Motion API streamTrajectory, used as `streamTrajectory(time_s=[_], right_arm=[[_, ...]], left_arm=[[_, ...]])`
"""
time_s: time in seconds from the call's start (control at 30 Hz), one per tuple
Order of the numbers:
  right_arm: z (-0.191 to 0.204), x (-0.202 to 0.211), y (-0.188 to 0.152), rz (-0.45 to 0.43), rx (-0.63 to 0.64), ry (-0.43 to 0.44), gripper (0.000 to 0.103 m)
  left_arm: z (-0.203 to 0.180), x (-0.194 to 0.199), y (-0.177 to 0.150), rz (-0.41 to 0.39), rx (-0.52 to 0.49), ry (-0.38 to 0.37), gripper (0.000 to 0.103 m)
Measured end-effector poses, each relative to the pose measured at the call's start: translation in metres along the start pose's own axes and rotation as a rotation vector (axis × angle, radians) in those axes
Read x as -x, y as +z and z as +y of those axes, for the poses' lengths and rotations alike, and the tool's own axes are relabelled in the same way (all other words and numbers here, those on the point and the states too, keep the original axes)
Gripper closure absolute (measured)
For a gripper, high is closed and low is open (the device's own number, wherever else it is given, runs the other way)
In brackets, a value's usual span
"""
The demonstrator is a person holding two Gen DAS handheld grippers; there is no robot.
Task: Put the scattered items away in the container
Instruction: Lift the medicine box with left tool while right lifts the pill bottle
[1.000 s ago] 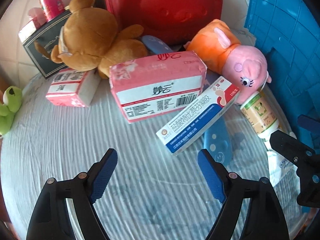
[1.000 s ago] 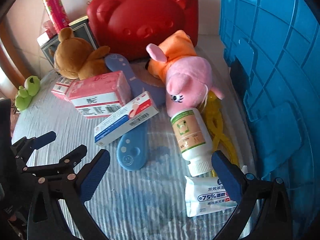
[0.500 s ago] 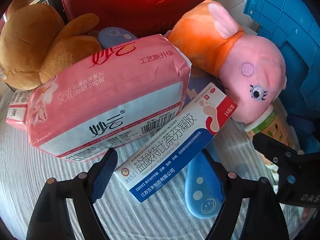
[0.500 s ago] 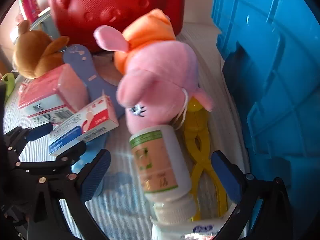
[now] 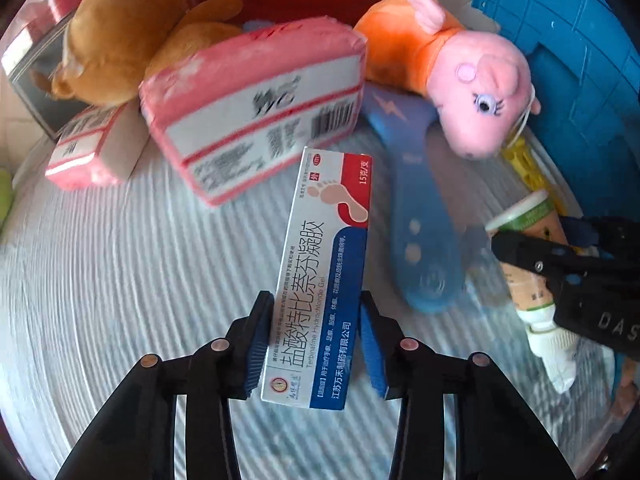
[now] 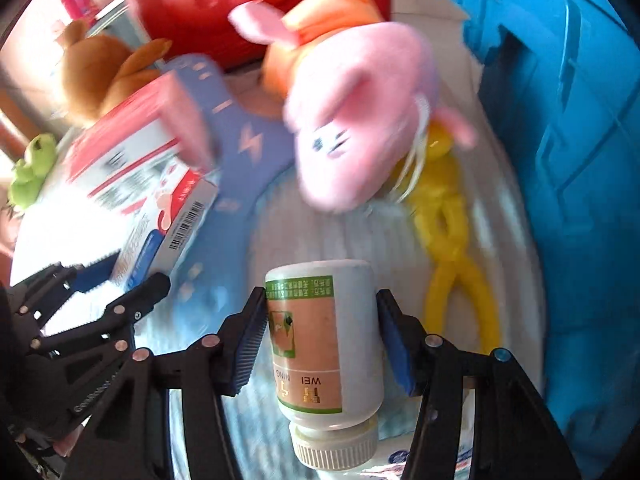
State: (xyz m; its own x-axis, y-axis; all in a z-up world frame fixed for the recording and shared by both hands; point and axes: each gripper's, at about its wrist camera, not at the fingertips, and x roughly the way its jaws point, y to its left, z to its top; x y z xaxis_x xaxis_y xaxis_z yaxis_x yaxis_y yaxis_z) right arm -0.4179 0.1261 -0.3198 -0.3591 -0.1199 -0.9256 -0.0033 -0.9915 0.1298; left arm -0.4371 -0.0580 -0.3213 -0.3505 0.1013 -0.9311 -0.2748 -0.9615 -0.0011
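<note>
My left gripper (image 5: 316,340) is shut on a white, blue and red medicine box (image 5: 324,264) and holds it off the white cloth. My right gripper (image 6: 322,344) is shut on a white bottle with a green and tan label (image 6: 320,332), its cap toward the camera. The bottle (image 5: 528,264) and right gripper also show at the right of the left wrist view. The box (image 6: 168,224) and left gripper show at the left of the right wrist view. The blue crate (image 6: 560,120) stands at the right.
On the cloth lie a pink tissue pack (image 5: 256,112), a pink pig plush (image 6: 352,120), a brown bear plush (image 5: 120,32), a blue paddle toy (image 5: 416,220), yellow tongs (image 6: 452,240) and a small pink box (image 5: 88,148). A red case (image 6: 240,0) stands behind.
Both grippers have closed: the left on the medicine box, now lifted and turned lengthwise, the right on the bottle. The tissue pack looks blurred, still shifting.
</note>
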Motion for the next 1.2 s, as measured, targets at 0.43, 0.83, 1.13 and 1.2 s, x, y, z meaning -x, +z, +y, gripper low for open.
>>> streamTrajectory(time_s=[0.43,0.83,1.13,1.2], right_arm=[[0.015,0.028,-0.025,-0.005,0.086,0.036,0.035],[0.052,0.001,-0.05,0.118,0.191,-0.076,0.049],[0.061,0.032,-0.054,0.05,0.199,-0.061,0.051],[0.065,0.049,-0.056,0.022,0.205,-0.047,0.051]], left_arm=[[0.014,0.036,-0.034,-0.007,0.063,0.011,0.032],[0.017,0.012,-0.014,0.057,0.072,0.048,0.063],[0.021,0.074,-0.033,-0.025,0.094,0.091,0.063],[0.023,0.101,-0.038,-0.07,0.098,0.105,0.063]])
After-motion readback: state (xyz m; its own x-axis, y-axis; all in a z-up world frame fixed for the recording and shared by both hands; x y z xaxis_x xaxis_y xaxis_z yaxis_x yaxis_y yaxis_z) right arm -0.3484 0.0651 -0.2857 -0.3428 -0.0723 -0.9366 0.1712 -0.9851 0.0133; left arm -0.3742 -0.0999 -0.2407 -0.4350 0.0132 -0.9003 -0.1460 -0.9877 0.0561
